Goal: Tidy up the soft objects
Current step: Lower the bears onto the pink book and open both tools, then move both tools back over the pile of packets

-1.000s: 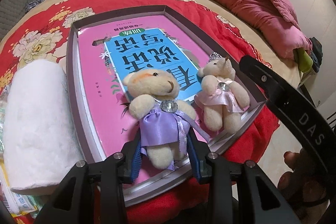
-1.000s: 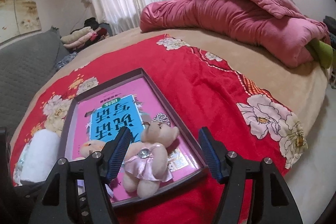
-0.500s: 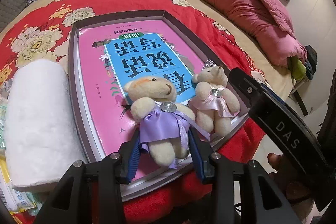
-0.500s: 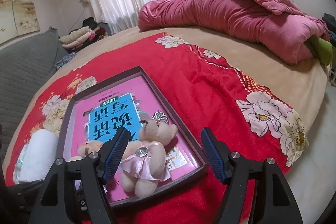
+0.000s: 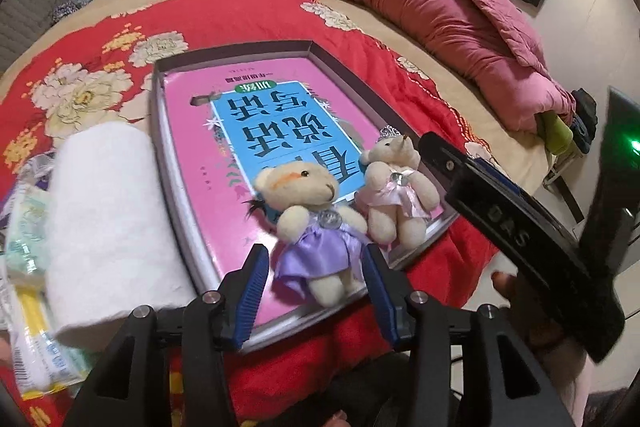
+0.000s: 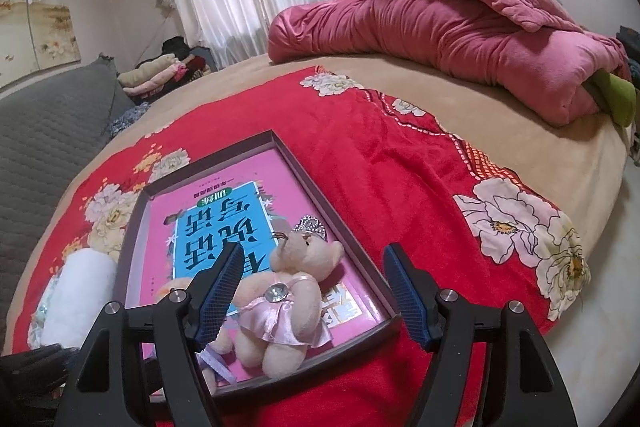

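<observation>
Left gripper (image 5: 316,291) over the tray's (image 5: 236,53) near edge, jaws just opened wider — lilac bear (image 5: 312,227) lying between them, pads clear of it. Pink bear (image 5: 396,191) just beside, touching, both on the pink book (image 5: 208,147). White roll (image 5: 104,211) left of the tray on the red blanket (image 5: 224,15). Right gripper (image 5: 516,227) at far right.
</observation>
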`<state>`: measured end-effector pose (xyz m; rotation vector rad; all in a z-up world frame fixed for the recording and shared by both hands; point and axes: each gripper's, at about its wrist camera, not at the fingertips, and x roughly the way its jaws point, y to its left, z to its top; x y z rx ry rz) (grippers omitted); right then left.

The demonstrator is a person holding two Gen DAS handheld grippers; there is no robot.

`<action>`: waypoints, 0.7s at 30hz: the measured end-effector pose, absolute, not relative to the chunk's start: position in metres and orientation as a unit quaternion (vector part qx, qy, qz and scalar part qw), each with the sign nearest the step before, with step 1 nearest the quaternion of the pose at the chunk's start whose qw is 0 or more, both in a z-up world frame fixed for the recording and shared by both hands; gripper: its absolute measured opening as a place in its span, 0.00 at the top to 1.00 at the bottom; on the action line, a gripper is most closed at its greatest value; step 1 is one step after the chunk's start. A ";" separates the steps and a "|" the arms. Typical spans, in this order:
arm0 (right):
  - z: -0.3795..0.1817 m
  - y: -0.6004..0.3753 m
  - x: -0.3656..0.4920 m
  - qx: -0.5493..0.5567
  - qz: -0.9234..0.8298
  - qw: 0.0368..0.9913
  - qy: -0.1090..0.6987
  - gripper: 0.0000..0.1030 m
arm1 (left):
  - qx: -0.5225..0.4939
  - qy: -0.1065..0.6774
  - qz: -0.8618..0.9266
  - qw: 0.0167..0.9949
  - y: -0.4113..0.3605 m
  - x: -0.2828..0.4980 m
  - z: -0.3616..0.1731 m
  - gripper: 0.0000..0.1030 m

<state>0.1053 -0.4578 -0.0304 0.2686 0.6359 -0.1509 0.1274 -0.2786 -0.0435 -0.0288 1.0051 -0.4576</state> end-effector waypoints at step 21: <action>-0.007 -0.438 0.089 0.097 -0.085 0.948 0.292 0.26 | 0.020 0.445 -0.193 0.874 -0.251 0.092 -0.013 0.53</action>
